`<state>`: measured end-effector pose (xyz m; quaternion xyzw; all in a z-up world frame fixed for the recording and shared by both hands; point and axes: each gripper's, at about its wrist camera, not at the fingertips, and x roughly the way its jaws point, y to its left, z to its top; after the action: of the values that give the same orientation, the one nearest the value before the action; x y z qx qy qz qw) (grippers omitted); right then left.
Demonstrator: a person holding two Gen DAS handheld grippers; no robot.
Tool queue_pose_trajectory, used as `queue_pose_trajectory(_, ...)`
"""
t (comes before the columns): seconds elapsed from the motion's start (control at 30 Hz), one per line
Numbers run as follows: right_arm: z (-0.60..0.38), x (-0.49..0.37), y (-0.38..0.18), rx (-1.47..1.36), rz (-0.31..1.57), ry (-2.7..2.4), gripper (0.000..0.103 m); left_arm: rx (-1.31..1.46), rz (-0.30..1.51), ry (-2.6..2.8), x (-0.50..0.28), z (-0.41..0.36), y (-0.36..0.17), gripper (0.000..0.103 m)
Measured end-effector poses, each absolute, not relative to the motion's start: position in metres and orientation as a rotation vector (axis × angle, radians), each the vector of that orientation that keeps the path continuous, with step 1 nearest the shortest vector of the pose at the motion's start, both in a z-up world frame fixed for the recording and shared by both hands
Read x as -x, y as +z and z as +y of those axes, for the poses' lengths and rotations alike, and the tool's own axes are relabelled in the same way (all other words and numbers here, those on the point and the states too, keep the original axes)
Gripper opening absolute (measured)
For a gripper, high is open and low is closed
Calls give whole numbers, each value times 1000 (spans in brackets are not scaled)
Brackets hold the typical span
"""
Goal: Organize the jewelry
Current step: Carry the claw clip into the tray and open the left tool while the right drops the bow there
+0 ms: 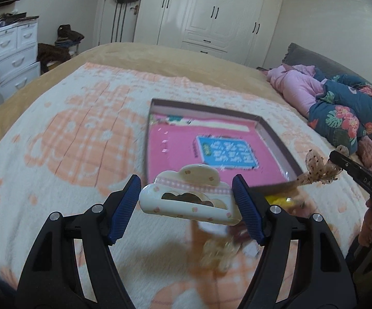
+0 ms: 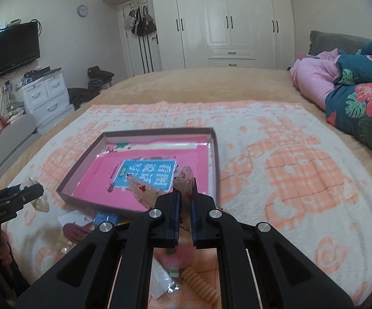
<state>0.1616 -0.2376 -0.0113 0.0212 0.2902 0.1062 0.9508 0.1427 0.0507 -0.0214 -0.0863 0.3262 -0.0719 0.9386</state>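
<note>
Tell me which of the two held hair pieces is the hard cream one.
The cloud-shaped claw clip between the left gripper's fingers: glossy cream shell with small pink flowers. The right gripper holds a sheer, speckled fabric bow instead.

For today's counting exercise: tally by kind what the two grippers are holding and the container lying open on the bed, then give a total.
Hair claw clip, cream, in the left gripper: 1
Sheer speckled bow in the right gripper: 1
Shallow open box with pink lining: 1
Total: 3
</note>
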Motion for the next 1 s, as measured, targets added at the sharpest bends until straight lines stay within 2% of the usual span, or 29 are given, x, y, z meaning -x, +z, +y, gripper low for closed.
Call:
queue_pose_trajectory(0.4,-234,-200,3,-22,557,217,7,185,659,-166,-205,35,-14,64)
queue_pose_trajectory(1.0,-192,-279,-30,6,657,287,7,152,740,-140,-258,36,-53,64)
